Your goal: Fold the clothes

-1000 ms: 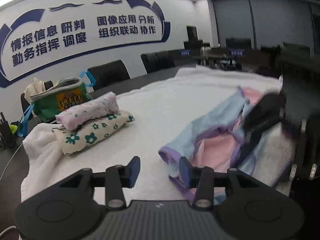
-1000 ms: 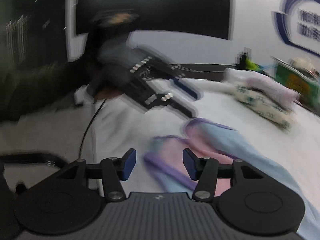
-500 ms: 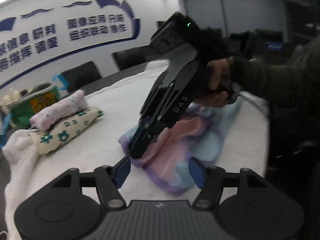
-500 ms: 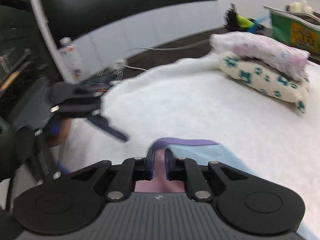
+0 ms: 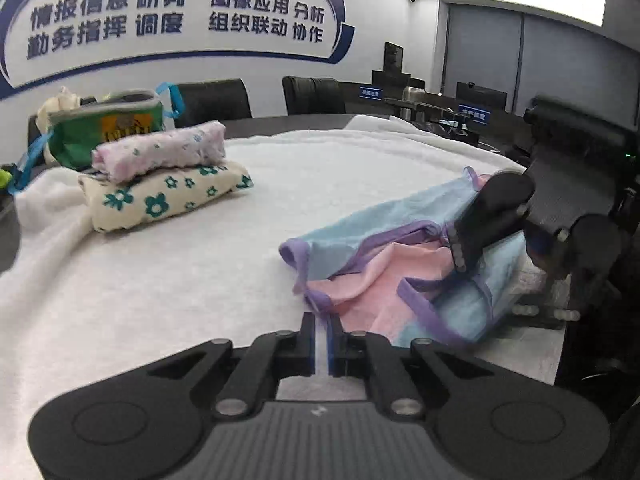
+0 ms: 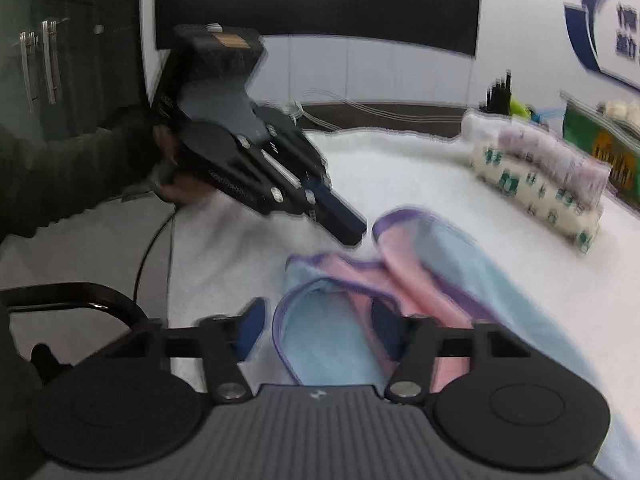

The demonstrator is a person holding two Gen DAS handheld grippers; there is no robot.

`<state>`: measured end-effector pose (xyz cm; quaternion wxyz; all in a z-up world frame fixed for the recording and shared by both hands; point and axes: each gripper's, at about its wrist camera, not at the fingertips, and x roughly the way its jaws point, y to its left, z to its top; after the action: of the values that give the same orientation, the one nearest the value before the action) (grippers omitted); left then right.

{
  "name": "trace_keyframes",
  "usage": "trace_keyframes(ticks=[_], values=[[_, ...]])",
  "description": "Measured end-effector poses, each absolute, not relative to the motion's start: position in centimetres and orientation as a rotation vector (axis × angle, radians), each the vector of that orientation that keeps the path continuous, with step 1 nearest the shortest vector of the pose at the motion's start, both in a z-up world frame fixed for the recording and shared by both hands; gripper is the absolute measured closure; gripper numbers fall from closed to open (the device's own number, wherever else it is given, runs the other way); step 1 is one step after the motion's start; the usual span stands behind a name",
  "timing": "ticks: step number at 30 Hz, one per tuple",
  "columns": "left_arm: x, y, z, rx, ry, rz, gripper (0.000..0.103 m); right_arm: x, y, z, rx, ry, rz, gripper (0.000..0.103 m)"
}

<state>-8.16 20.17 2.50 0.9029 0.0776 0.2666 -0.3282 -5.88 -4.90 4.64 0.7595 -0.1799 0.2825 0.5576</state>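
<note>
Left gripper (image 5: 320, 334) fingers clenched, nothing visibly between, tips just short of garment (image 5: 400, 264) edge. Right gripper (image 6: 320, 330) fingers released, straddling garment fold. Garment crumpled on white surface (image 5: 160, 264), centre-right of left view. Folded stack (image 5: 160, 176) upper left.

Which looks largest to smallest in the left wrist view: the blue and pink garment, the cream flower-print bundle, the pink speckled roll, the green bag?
1. Blue and pink purple-trimmed garment, though it lies nearest the camera.
2. Cream flower-print folded bundle.
3. Pink speckled roll and green bag: too alike to rank, the bag being farther and partly hidden.
</note>
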Motion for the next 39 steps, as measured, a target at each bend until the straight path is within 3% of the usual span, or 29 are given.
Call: trace_keyframes(ticks=[1,4,5,8,13,15,17,19,20,25,28,32,34,36,39], values=[[-8.7,20.4,2.7,0.159,0.535,-0.696,0.089,-5.6,-4.3,4.2,-0.381,0.646,1.209,0.101],[-10.7,20.4,3.5,0.196,0.459,-0.766,0.050,-4.7,-4.0,5.3,-0.339,0.603,1.188,0.101],[-11.2,20.1,3.6,0.217,0.432,-0.777,0.044,-4.1,-4.0,5.9,-0.313,0.585,1.192,0.101],[-10.3,18.5,3.2,0.272,0.437,-0.753,0.040,-2.1,-3.5,7.1,-0.275,0.568,1.180,0.101],[-5.8,16.8,1.9,0.229,0.598,-0.636,0.040,0.3,-1.4,5.1,-0.300,0.695,1.200,0.100],[-5.4,16.6,2.1,0.210,0.606,-0.650,0.052,0.3,-2.1,5.1,-0.280,0.701,1.163,0.099],[-5.1,16.0,2.2,0.229,0.644,-0.642,0.076,0.0,-3.8,6.0,-0.249,0.664,1.135,0.096],[-4.6,15.7,2.3,0.208,0.699,-0.636,0.082,-0.3,-6.2,7.3,-0.220,0.604,1.101,0.072],[-4.4,15.7,2.5,0.197,0.716,-0.635,0.091,-1.0,-7.7,8.0,-0.214,0.559,1.072,0.068],[-3.2,16.1,3.8,0.140,0.791,-0.643,0.094,-6.2,-7.5,7.5,-0.395,0.431,0.943,0.057],[-3.0,15.5,4.4,0.200,0.810,-0.636,0.094,-9.2,-3.4,5.1,-0.565,0.372,0.882,0.056],[-3.3,14.2,5.4,0.259,0.825,-0.644,0.095,-10.0,1.5,2.1,-0.688,0.336,0.744,0.057],[-3.4,13.4,6.4,0.267,0.810,-0.663,0.095,-9.3,2.3,2.1,-0.642,0.341,0.693,0.088],[-3.5,12.6,8.0,0.257,0.775,-0.704,0.095,-8.4,0.8,2.8,-0.529,0.355,0.667,0.099],[-3.8,11.1,11.2,0.177,0.666,-0.861,0.083,-7.5,-3.5,4.1,-0.297,0.380,0.612,0.100]])
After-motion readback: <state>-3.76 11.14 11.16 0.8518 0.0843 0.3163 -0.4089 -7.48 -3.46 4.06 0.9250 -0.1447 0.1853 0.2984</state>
